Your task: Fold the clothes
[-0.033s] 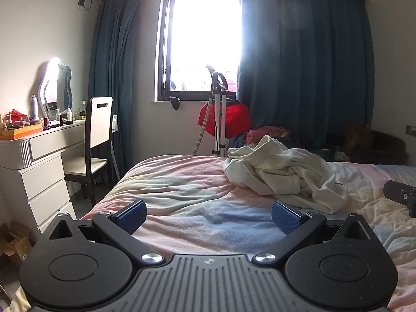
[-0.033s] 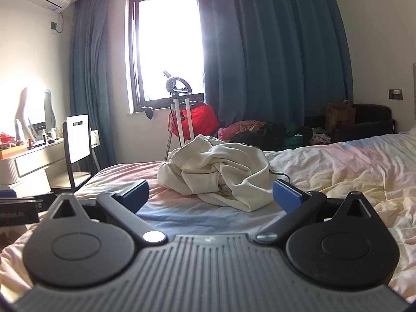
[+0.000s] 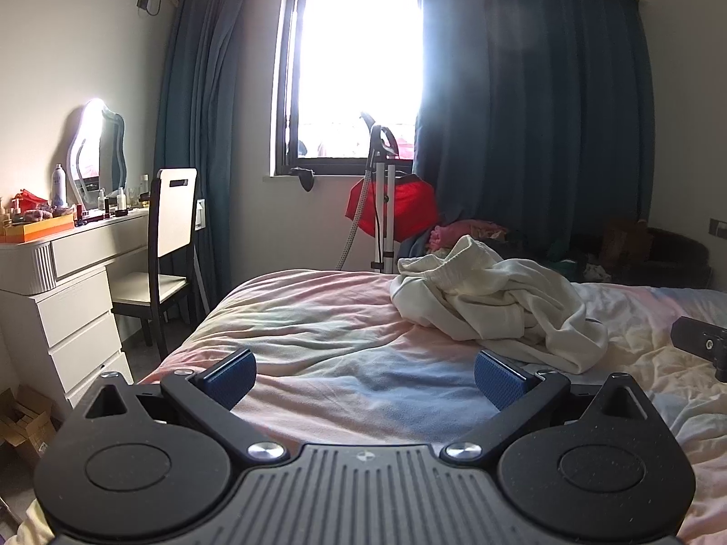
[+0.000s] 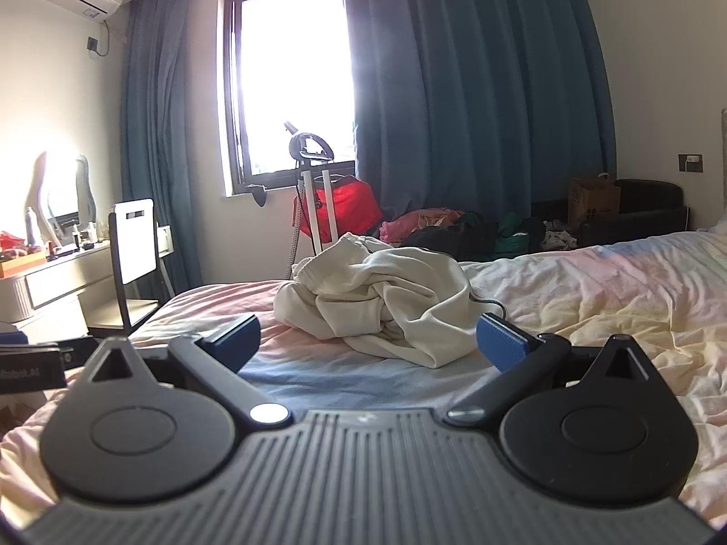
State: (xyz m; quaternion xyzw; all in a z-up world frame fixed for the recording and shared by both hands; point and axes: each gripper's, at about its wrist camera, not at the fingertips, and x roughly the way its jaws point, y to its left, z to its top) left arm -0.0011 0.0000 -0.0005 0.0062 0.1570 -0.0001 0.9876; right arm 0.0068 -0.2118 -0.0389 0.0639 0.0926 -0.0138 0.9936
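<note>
A crumpled cream-white garment lies in a heap on the pastel bed. In the right wrist view it sits just ahead of the fingers. My left gripper is open and empty, low over the bed, with the heap ahead to its right. My right gripper is open and empty, a short way in front of the heap. The right gripper's body shows at the right edge of the left wrist view.
A white dresser with a mirror and bottles, and a chair, stand left of the bed. A garment steamer with a red item stands by the window. Clothes are piled along the curtain. A paper bag sits at the back right.
</note>
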